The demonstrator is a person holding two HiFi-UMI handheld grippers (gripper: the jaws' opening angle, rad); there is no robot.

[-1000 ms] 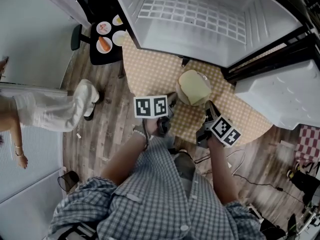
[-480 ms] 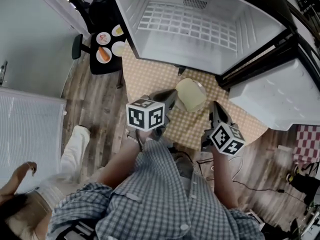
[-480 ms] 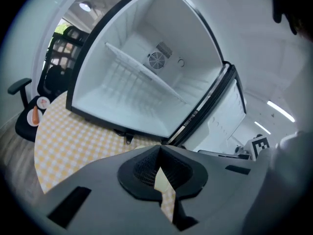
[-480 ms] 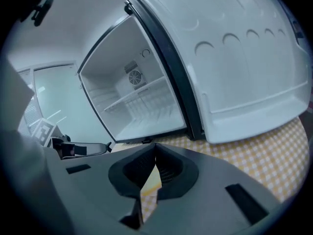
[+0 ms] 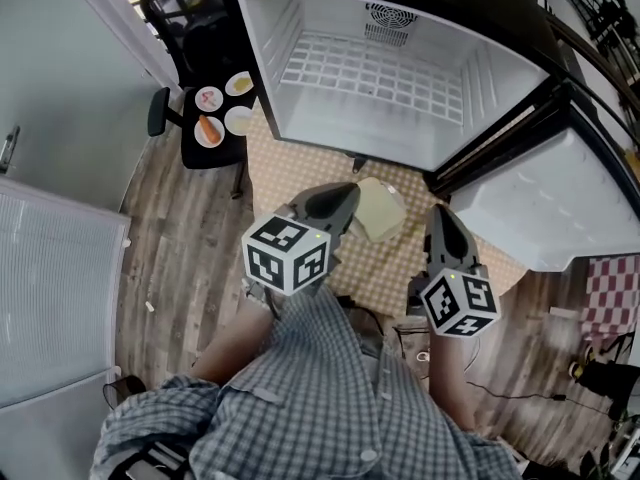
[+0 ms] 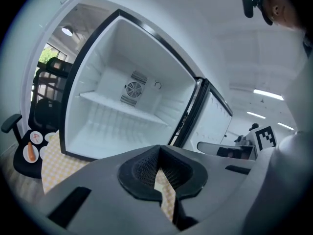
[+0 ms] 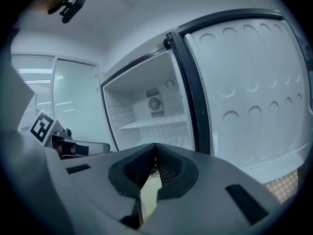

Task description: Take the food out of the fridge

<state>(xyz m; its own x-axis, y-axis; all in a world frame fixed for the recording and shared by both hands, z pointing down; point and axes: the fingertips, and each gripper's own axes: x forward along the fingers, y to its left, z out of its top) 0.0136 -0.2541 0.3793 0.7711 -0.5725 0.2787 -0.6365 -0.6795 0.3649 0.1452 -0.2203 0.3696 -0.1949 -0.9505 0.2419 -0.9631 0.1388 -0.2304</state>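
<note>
Left gripper (image 6: 159, 151) and right gripper (image 7: 155, 159) are clenched, empty; the fridge (image 5: 370, 68) looks bare, food (image 5: 378, 210) already out on the mat (image 5: 290, 158).

Fridge (image 5: 440, 28) mouth wide open ahead — door (image 5: 530, 203) flanks right, chair (image 5: 222, 153) w/ plates (image 5: 240, 120) left.

Half covered by the left gripper (image 5: 345, 194): a pale round thing (image 5: 380, 210) on the checked mat (image 5: 290, 153), too hidden to name. Too small to tell: the food on the plates (image 5: 222, 108) on the black stool (image 5: 215, 154). Cut off at the head view's right edge: the fridge door (image 5: 530, 208).
</note>
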